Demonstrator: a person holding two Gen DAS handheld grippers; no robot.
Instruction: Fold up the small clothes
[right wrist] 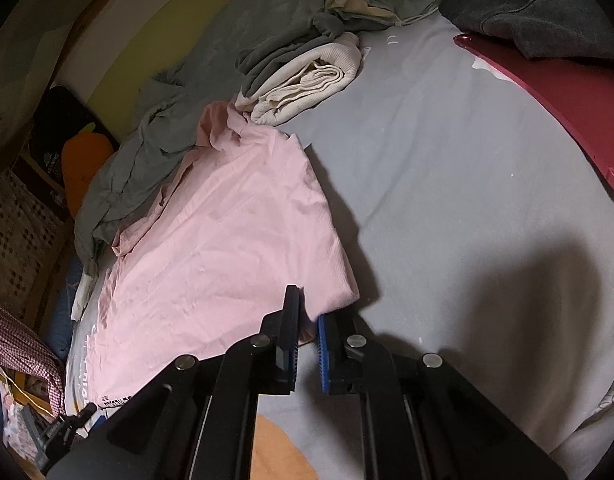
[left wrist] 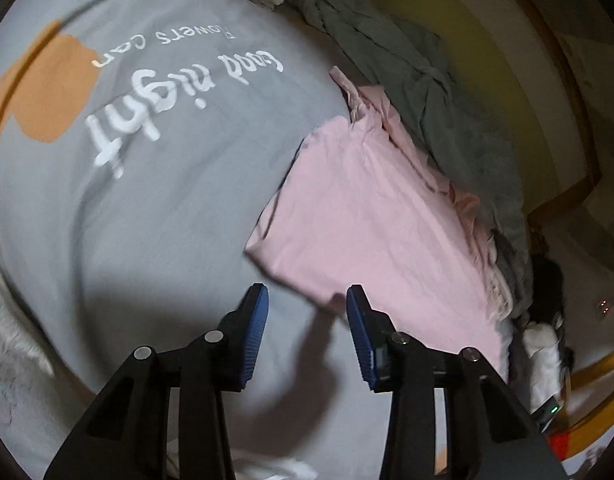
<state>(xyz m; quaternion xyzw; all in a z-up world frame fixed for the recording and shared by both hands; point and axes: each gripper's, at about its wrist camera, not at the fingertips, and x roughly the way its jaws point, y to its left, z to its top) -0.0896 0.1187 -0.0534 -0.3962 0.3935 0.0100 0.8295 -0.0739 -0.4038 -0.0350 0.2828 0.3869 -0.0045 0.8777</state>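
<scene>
A pink garment (left wrist: pixel 367 220) lies folded flat on the grey bedsheet (left wrist: pixel 147 208), which bears white "Good night" lettering. My left gripper (left wrist: pixel 307 292) hovers at the garment's near corner. Its blue pads (left wrist: pixel 257 320) stand well apart, with the pink corner lying by the right one and grey sheet showing in the gap. In the right wrist view the same pink garment (right wrist: pixel 227 240) spreads to the left. My right gripper (right wrist: pixel 308 304) is shut on its near corner, with a strip of pink cloth pinched between the pads.
A crumpled grey garment (left wrist: pixel 427 80) (right wrist: pixel 167 140) lies beyond the pink one. Rolled cream cloth (right wrist: pixel 307 76) sits beside it. A flat dark-red board (right wrist: pixel 547 100) and a dark grey garment (right wrist: pixel 539 12) lie at the far right. A wooden bed frame (left wrist: pixel 579 140) borders the mattress.
</scene>
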